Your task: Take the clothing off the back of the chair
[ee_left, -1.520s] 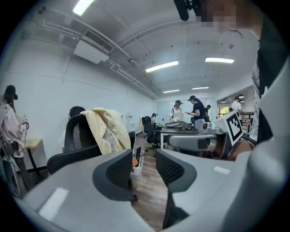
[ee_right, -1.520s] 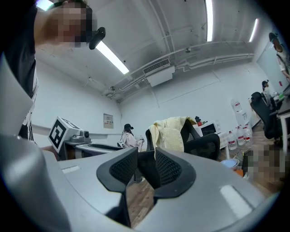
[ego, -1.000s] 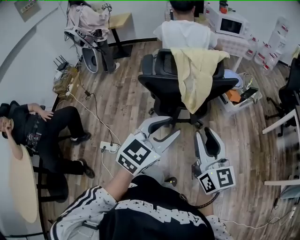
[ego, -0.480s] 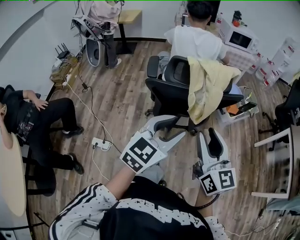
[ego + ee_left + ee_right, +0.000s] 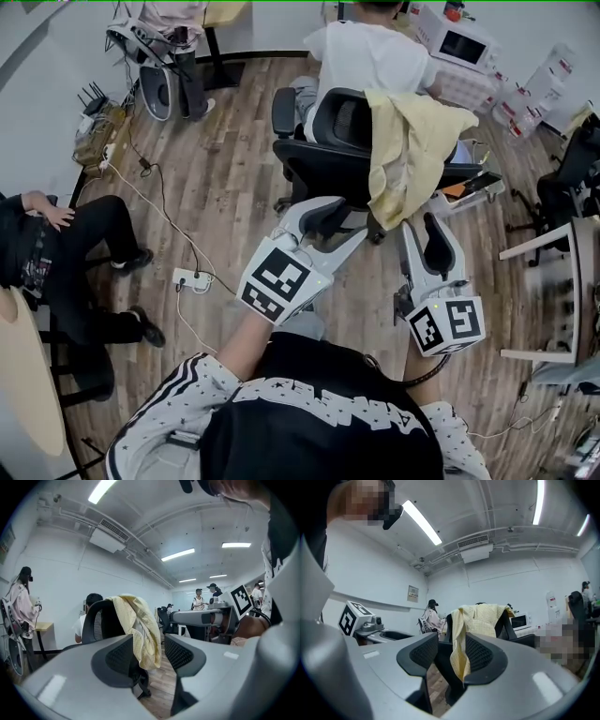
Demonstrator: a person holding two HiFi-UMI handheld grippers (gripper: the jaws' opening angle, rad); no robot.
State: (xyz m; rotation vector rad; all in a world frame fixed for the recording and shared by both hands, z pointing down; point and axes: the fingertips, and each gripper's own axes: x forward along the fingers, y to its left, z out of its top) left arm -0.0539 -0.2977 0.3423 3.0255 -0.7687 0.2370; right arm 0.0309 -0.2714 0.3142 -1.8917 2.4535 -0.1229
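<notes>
Clothing: pale yellow fabric garment (image 5: 408,150) draped over the back of the black mesh office chair (image 5: 323,141), untouched.
Left gripper (image 5: 336,223): jaws apart, just been opening, empty.
Right gripper (image 5: 424,232): likewise apart, just been opening, empty.
Risk: a one-sided tug could snag the garment or roll the chair.

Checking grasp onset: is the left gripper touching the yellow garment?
Apart. Left gripper view: yellow garment hangs well beyond the left gripper, whose empty fingers have just been opening.
</notes>
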